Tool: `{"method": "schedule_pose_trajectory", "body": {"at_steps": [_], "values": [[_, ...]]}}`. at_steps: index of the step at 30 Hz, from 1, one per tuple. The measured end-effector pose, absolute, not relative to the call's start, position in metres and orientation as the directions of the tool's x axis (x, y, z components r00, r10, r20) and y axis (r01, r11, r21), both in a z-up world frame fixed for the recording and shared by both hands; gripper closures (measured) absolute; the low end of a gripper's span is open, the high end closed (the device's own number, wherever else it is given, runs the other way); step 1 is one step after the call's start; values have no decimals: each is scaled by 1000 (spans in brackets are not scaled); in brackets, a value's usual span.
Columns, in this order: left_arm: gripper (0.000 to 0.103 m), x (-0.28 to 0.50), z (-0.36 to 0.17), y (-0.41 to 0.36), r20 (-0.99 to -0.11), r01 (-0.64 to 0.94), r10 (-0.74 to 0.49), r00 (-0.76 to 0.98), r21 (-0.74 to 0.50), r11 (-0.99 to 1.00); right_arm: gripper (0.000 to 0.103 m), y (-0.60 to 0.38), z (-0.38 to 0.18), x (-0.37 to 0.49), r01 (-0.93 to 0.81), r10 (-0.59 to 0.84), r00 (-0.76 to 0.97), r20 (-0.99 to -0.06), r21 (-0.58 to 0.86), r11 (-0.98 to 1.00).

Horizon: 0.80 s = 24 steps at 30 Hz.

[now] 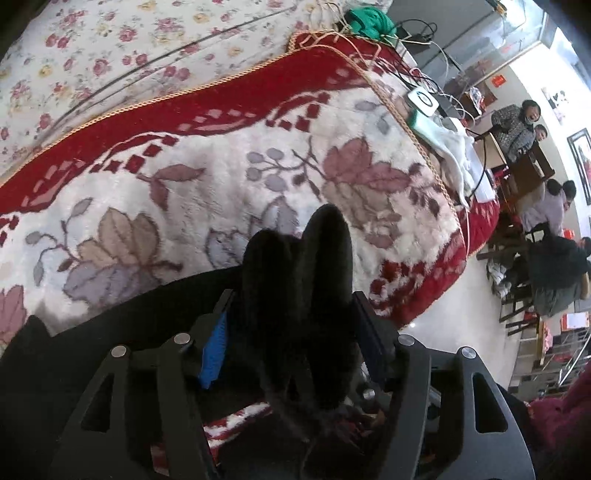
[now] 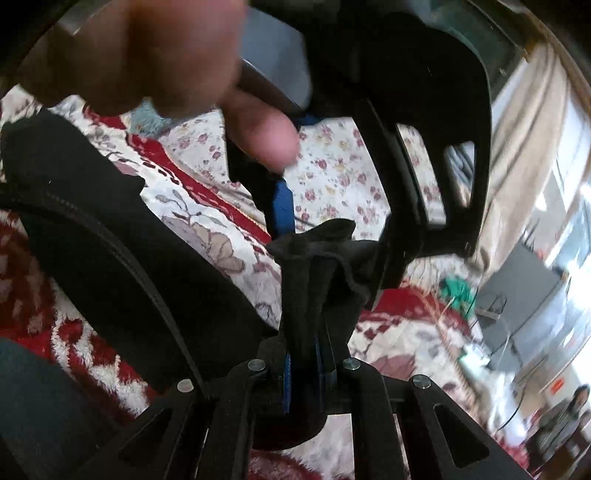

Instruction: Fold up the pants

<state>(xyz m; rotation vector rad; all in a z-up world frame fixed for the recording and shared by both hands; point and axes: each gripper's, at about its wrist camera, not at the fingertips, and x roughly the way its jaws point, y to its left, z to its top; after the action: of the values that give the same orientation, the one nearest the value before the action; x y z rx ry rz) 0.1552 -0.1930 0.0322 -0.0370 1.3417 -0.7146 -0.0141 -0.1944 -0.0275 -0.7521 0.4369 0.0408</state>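
The black pants (image 2: 92,229) lie partly spread on a red and white flowered blanket (image 1: 229,177), a seam running down them. My right gripper (image 2: 310,317) is shut on a bunched fold of the pants (image 2: 321,240), which sticks up past its fingertips. That same bunch (image 1: 303,288) stands between the wide-set fingers of my left gripper (image 1: 295,299); its blue pad (image 1: 212,350) shows bare, apart from the cloth. In the right wrist view the left gripper (image 2: 340,229) hangs over the bunch, held by a hand (image 2: 266,136).
A sheet with small roses (image 1: 110,48) lies beyond the blanket. At the blanket's far edge are cables, a white device (image 1: 423,99), a white cloth (image 1: 454,151) and a green cloth (image 1: 369,22). Several people (image 1: 517,125) sit beyond the bed on the right.
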Motion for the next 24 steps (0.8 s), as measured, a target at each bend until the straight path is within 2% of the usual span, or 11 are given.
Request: {"method": "schedule_pose_trajectory", "body": {"at_steps": [7,9,10,14,18,24], "values": [[41,165,41,-176,-874,427,-478,90,-400,811,94,-165,-21,-15,-222,-101,912,-398,-685,694],[66,164,43,-166,-861,446,-499,99,-410,796,94,-162,-21,-15,-225,-107,908,-404,-688,690],[95,162,43,-159,-860,450,-503,92,-414,791,94,-162,-21,-14,-224,-116,906,-408,-692,686],[94,153,45,-131,-835,455,-538,115,-437,776,94,-149,-16,-17,-234,-111,907,-406,-706,668],[94,151,46,-78,-774,424,-625,102,-534,731,94,-120,-12,-26,-251,-98,915,-391,-744,619],[94,135,24,20,-711,336,-691,133,-623,706,94,-45,-26,-46,-336,-58,916,-397,-838,431]]}}
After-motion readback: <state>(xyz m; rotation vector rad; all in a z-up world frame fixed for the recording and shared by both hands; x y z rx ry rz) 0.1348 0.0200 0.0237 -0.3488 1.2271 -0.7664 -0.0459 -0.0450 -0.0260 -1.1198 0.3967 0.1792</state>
